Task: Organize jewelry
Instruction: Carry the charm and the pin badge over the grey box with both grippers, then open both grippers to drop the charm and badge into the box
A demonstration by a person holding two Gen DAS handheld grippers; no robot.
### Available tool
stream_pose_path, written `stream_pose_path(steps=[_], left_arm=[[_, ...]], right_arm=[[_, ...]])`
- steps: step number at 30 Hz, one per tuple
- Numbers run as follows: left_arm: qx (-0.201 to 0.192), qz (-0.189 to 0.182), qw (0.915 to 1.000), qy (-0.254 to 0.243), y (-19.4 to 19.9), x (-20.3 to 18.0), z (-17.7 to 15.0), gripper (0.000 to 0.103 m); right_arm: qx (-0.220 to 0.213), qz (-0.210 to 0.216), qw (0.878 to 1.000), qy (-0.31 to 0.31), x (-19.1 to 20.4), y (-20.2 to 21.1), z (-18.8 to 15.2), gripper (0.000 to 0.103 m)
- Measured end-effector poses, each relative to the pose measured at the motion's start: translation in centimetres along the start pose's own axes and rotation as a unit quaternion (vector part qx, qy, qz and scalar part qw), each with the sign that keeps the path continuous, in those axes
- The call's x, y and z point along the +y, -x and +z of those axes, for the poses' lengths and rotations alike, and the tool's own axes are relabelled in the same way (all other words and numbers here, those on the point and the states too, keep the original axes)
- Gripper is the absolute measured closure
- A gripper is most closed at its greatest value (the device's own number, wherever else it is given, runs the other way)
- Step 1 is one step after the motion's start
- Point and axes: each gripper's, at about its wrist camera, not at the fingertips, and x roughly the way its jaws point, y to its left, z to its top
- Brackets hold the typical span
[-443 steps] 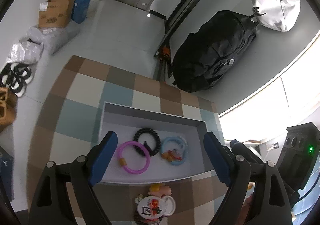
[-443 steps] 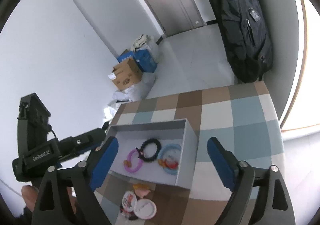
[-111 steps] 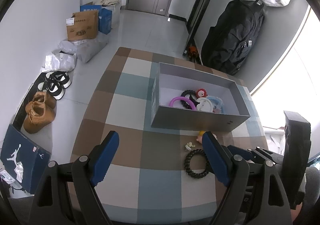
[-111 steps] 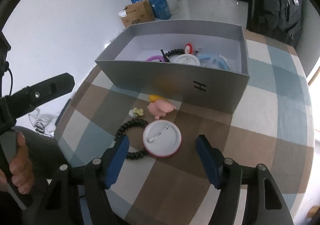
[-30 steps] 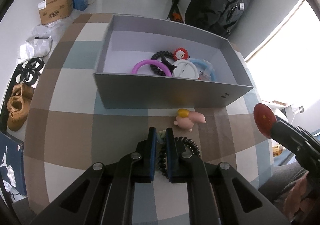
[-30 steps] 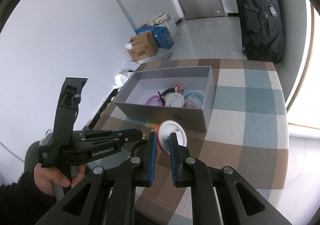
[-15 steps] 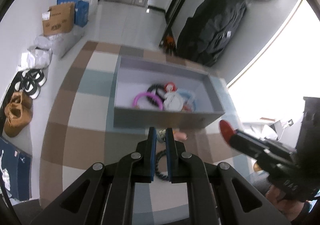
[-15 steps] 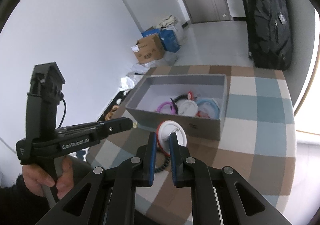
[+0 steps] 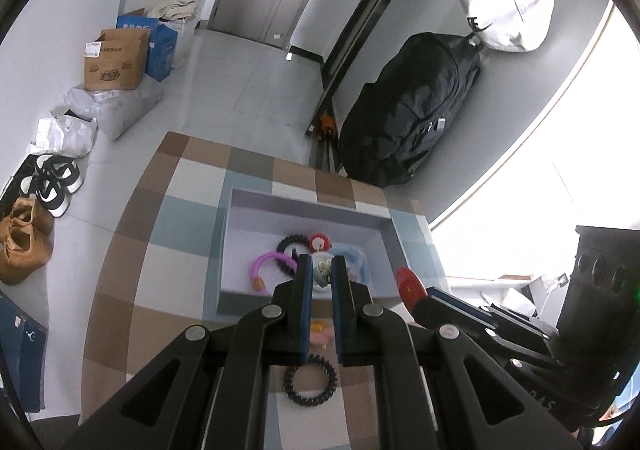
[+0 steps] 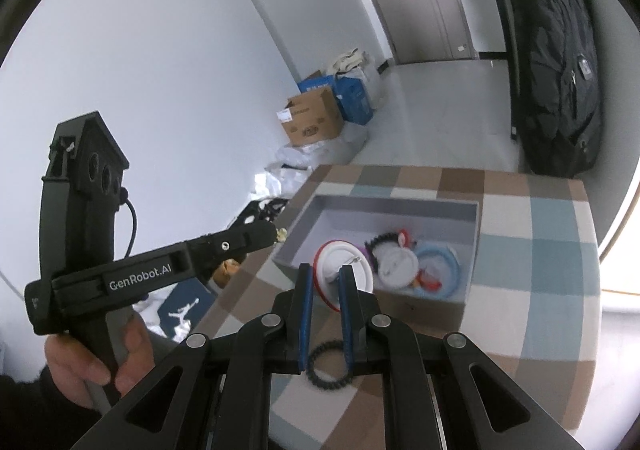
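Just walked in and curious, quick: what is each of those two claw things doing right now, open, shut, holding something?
Left gripper: shut on a small pale trinket.
Right gripper: shut on a round white pin badge with a red rim.

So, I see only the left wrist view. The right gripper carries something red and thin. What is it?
Observer: A round badge, which you see edge-on. The right wrist view shows its white back with a pin. The right gripper is shut on it.
Operator: And the small charm in the left gripper, is it deep between the fingers?
Observer: No. From the side, the charm sticks out past the tip of the left gripper.
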Motion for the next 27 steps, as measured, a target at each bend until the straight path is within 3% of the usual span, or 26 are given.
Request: stream_pose_path(steps=[12,27], left_arm=[[0.009,0.001,0.9994,0.033,-2.3,0.5,1.9,0.098],[0.046,-0.022,0.9968,0.061,-5.5,0.7,2.7,0.098]], right_arm=[[-0.014,0.011,0.999,-0.03,-1.6,-1.5,2.8,0.091],[0.011,0.013,0.996,-0.083,-5.7,-4.1,3.3,0.091]])
